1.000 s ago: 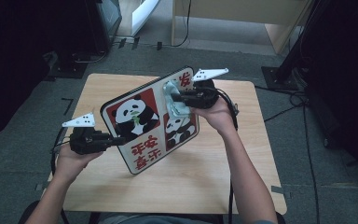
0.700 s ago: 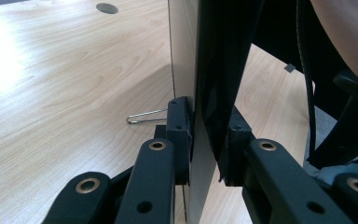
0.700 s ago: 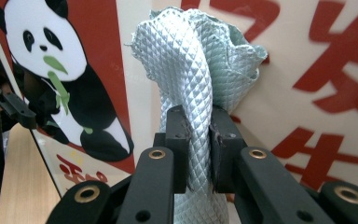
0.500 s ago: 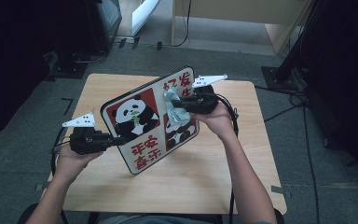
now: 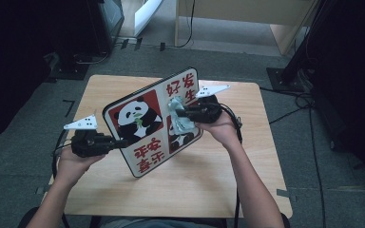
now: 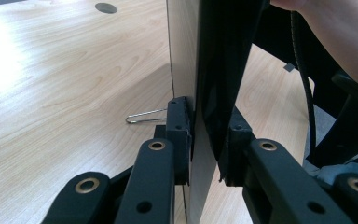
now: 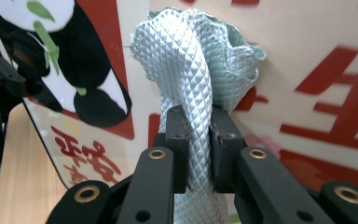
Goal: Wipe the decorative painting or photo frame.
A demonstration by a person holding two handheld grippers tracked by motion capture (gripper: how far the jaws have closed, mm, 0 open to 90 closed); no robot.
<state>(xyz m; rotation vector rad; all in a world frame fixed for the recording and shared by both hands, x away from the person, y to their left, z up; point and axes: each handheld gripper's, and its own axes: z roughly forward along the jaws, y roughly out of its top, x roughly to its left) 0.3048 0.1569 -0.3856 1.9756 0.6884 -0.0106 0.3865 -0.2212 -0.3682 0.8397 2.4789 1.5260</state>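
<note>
A square board (image 5: 145, 128) printed with pandas and red characters stands tilted on one edge above the wooden table (image 5: 247, 175). My left gripper (image 5: 121, 142) is shut on the board's left edge (image 6: 205, 116), its two pads pressing both faces. In the right gripper view a pale grey-green quilted cloth (image 7: 200, 70) is bunched against the board's printed face (image 7: 317, 60). My right gripper (image 7: 198, 144) is shut on that cloth (image 5: 179, 116), holding it near the middle of the board.
A bent wire clip (image 6: 144, 116) lies on the table just behind the board. Cables (image 5: 309, 109) trail over the grey floor at the right. Dark equipment (image 5: 100, 19) stands behind the table, and a light wooden cabinet (image 5: 247, 19) is at the back.
My right gripper has slid the cloth down the board's face, from near the top corner toward the middle. The left gripper and the board have stayed put.
</note>
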